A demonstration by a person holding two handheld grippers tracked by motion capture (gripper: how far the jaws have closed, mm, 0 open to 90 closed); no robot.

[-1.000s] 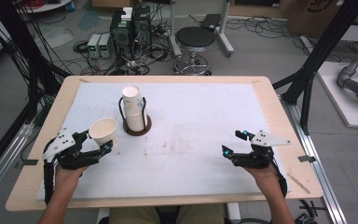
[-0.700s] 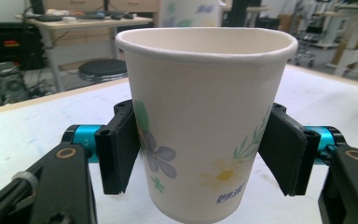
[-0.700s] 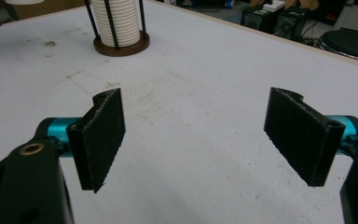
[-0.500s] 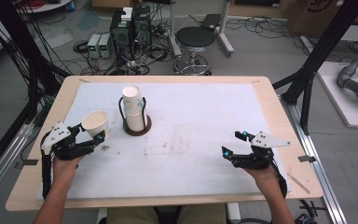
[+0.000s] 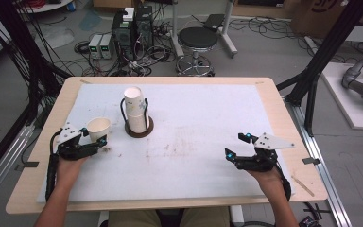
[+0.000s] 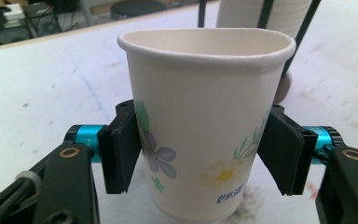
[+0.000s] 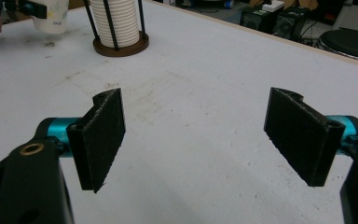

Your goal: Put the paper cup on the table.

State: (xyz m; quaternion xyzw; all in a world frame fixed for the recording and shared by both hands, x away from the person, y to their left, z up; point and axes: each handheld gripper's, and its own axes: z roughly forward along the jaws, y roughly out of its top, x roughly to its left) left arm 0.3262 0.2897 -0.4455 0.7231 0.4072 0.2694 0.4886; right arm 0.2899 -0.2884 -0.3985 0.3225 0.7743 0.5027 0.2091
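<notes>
We hold the flowered paper cup upright in our left gripper, whose jaws have just been closing on its sides, near the table's left edge, just left of the cup stack. Our right gripper waits spread, well apart.

Each gripper, left and right, is black, with flat black fingers on turquoise barrels and brass-ringed holes in the arms. A pale grey three-cornered plate tops each; small blue lights glow; black cables trail back along bare forearms.
</notes>
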